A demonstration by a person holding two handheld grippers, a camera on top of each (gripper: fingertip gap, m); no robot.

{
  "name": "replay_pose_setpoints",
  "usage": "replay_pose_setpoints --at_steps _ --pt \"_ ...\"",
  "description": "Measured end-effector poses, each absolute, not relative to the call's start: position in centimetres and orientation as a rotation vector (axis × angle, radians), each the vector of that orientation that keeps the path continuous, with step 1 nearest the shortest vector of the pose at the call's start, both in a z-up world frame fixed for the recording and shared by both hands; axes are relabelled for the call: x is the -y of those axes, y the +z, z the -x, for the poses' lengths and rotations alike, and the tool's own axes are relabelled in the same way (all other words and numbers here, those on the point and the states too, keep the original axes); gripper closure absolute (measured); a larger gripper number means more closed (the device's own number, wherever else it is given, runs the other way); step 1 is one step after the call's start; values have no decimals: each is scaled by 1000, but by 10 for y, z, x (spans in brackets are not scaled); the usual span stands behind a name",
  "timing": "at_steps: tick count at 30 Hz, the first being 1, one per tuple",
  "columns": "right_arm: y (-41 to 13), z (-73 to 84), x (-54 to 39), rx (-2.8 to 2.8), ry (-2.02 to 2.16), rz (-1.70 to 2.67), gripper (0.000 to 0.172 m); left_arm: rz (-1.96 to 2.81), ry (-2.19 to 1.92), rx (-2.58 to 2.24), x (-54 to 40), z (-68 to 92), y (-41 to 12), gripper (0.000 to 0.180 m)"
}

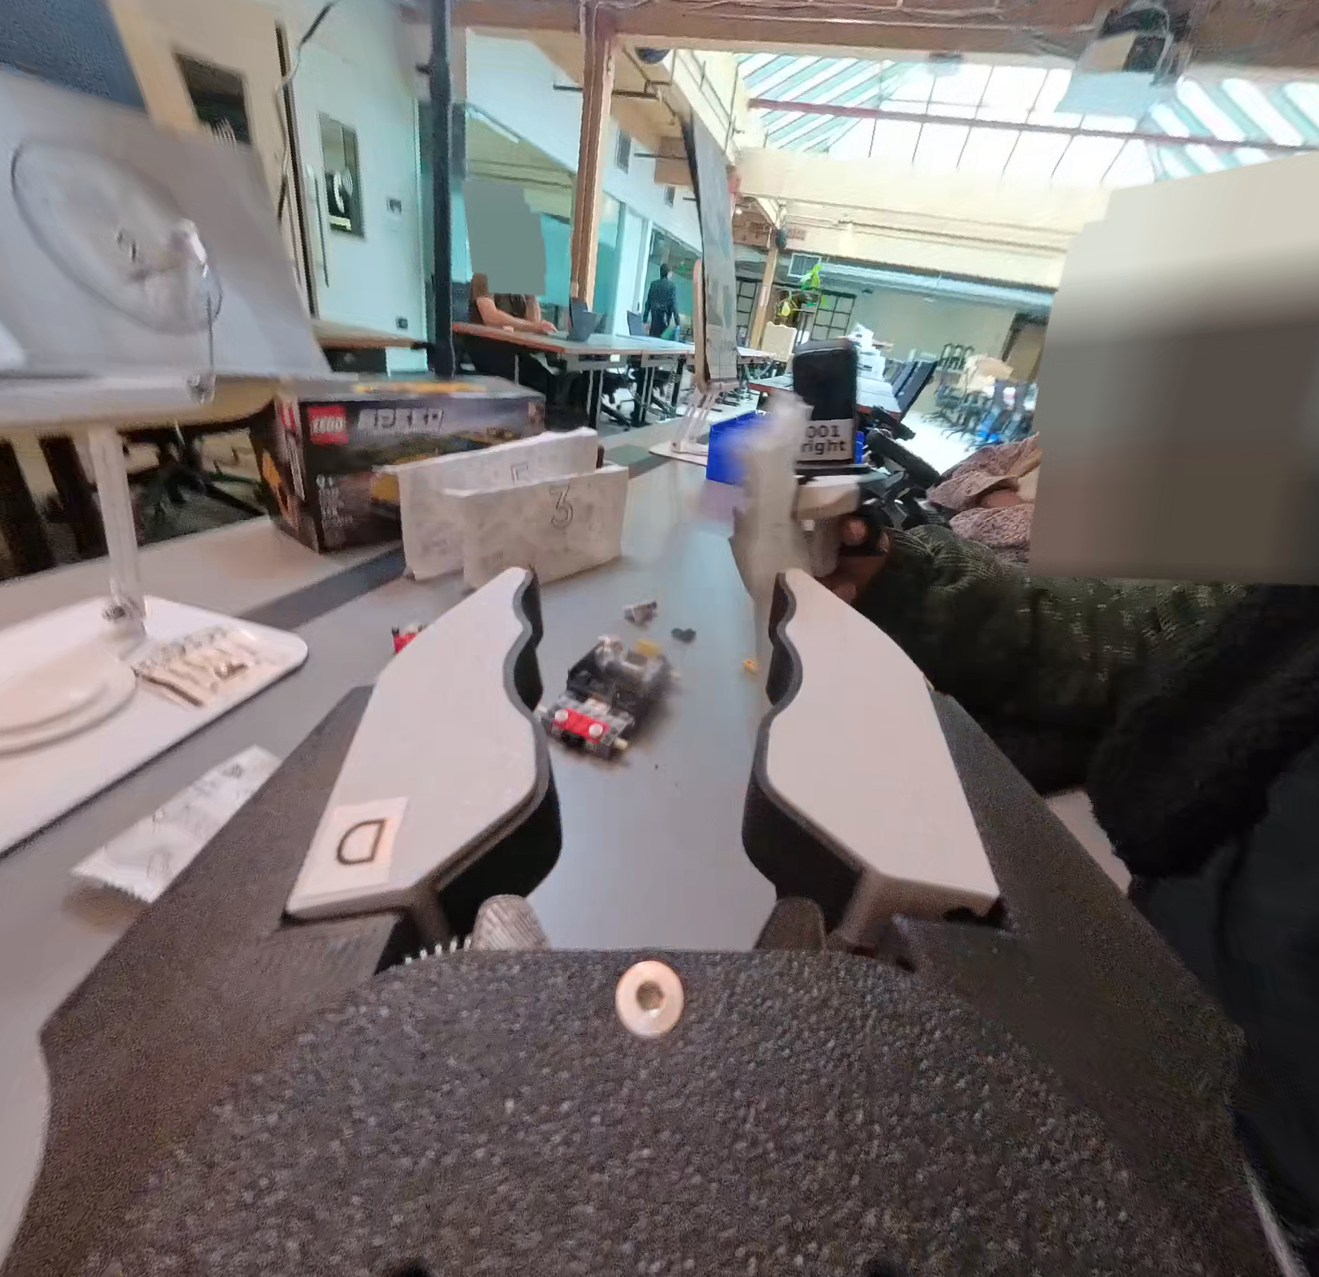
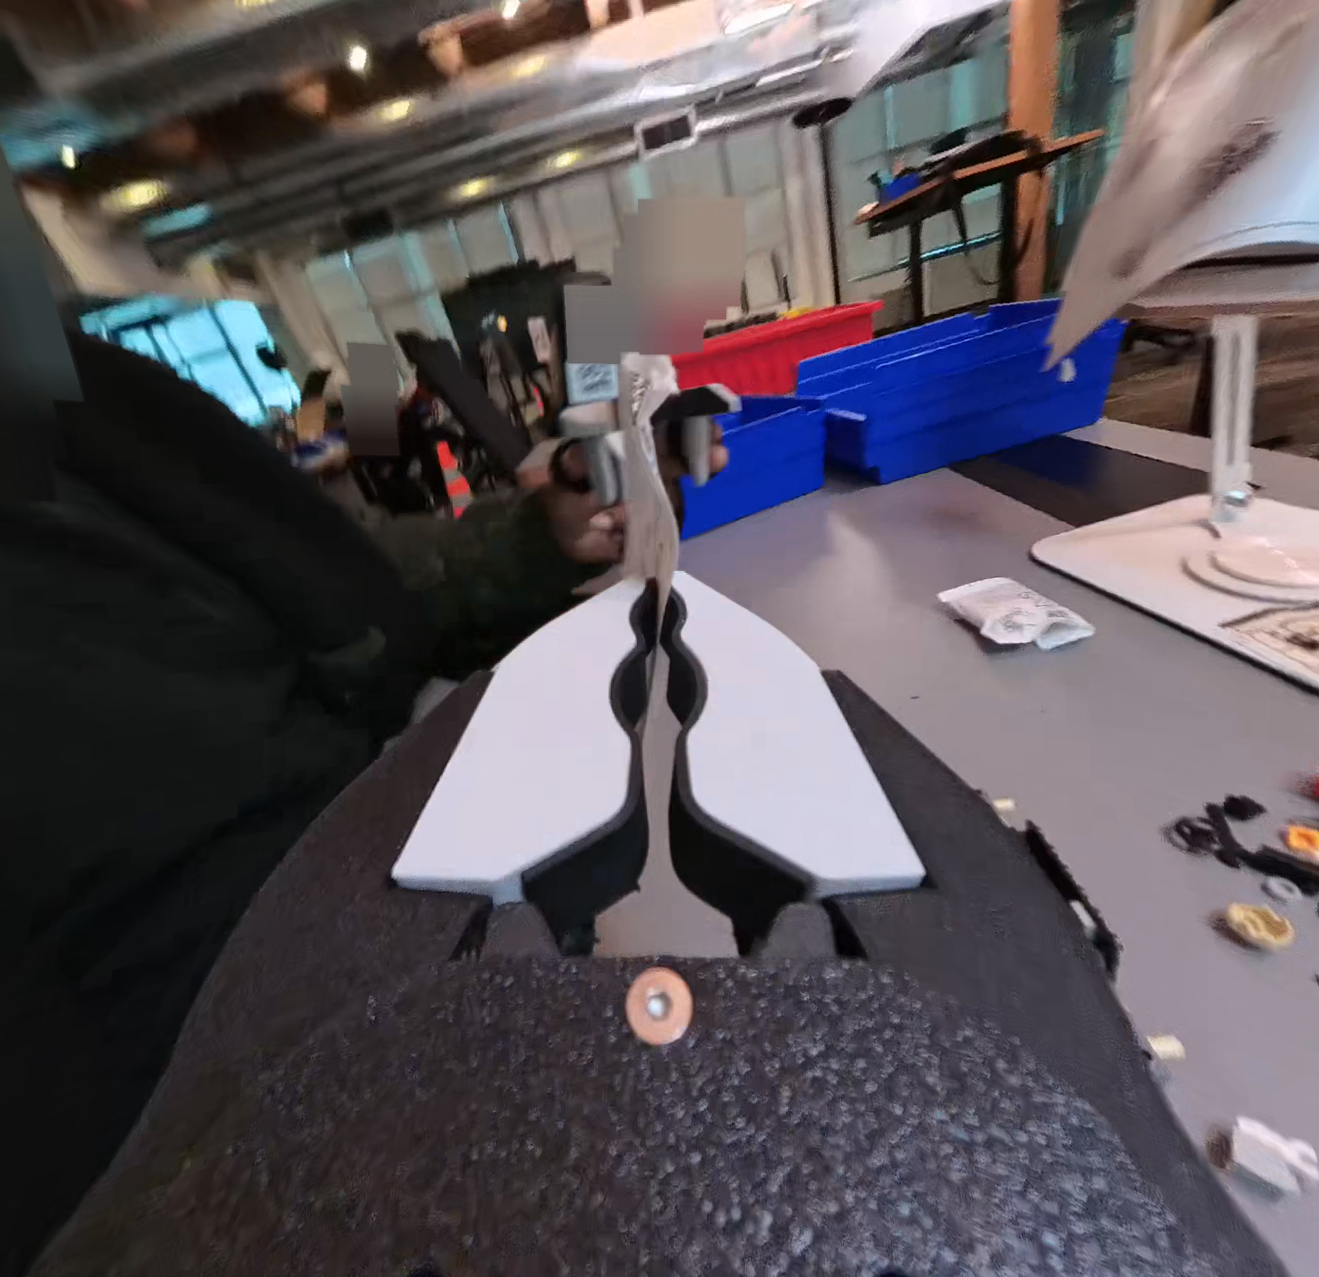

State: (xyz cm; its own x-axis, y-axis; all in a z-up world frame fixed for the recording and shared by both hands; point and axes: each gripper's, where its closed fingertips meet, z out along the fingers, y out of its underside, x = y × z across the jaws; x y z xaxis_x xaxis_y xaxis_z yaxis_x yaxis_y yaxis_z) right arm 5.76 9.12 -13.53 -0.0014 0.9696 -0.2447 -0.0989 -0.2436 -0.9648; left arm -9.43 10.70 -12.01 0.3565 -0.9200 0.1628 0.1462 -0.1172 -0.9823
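Blue bins (image 2: 956, 386); red bin (image 2: 778, 343); grey table (image 2: 892, 600); whitish, perhaps printed, bag (image 2: 646, 486).

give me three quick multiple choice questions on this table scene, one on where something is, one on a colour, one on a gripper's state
1. Where does the small toy car sit?
A. on the grey table between the left gripper's fingers
B. in a bin
C. on the white tray

2. What colour are the bins at the far table edge?
A. green
B. blue
C. yellow

3. How do the right gripper's jaws stand?
A. wide apart
B. out of view
C. shut on a white paper bag

Answers: 1 A, the car lies on the table in the open gap; 2 B, their walls are blue; 3 C, the bag rises from between the closed fingertips.
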Motion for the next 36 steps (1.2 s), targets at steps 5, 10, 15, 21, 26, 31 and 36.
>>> replay_pose_setpoints --at_steps 5,10,15,21,26,31,36 --pt "-153 -41 -80 1109 1321 1285 172 1412 -1280 -995 -80 85 -150 175" --pt "-184 -42 -83 1259 1132 1432 164 1440 -1050 -1159 -74 84 -168 180" --pt "-150 -54 -86 1261 936 1407 157 1499 -986 -1228 -73 79 -188 180" --pt "-147 -33 -62 1563 638 1429 172 1512 -1014 -1273 -68 70 -197 180" --pt "-162 -22 -74 1769 417 1479 172 1487 -1002 -1304 -61 68 -196 180" --pt "-172 -19 -74 1952 343 1493 172 1495 -999 -1327 -56 68 -196 180" --pt "-177 -21 -68 2055 306 1467 172 1524 -1010 -1326 -55 67 -199 180"
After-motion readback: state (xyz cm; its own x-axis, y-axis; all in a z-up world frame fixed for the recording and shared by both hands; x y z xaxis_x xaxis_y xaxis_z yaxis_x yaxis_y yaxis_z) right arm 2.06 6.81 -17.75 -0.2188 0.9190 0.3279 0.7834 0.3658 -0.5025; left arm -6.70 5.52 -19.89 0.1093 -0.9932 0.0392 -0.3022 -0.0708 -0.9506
